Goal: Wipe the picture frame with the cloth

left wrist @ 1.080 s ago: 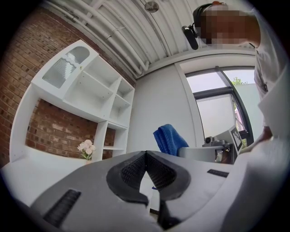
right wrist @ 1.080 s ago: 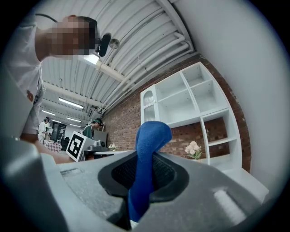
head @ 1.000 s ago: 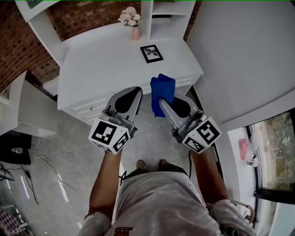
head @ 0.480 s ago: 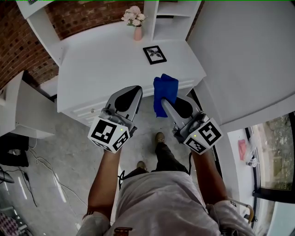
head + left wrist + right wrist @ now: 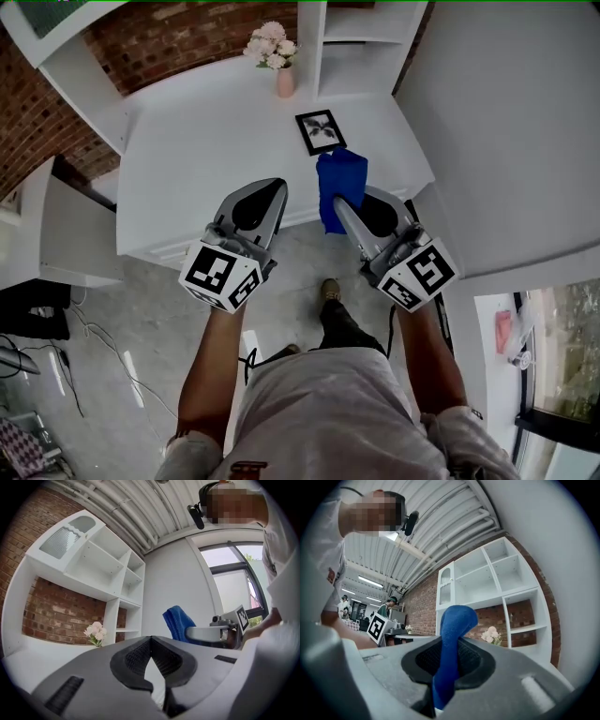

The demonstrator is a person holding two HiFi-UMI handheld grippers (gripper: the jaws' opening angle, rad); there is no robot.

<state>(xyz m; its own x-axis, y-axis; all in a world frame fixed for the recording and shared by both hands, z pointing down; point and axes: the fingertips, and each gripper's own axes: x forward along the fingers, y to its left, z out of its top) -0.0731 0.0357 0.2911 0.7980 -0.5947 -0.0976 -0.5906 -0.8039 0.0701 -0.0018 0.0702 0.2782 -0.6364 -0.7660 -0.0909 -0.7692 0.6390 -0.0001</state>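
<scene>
1. Fingers (image 5: 423, 662) of the right gripper (image 5: 339, 204) are clenched on the blue cloth (image 5: 342, 186), which stands up between them. The fingers (image 5: 136, 657) of the left gripper (image 5: 274, 187) are pressed together with nothing between them.
2. The white table (image 5: 206, 141) lies ahead, and both grippers hang at its near edge.
3. The cloth droops over that edge, just beside the frame. It probably hangs clear above it, though the steep head view cannot settle this.
4. The picture frame (image 5: 320, 131) lies flat on the table's right side, in front of the shelf unit.
5. By my reading, the cloth is in hand and the approach is nearly complete. No wiping contact shows yet, so the whole wipe remains.
</scene>
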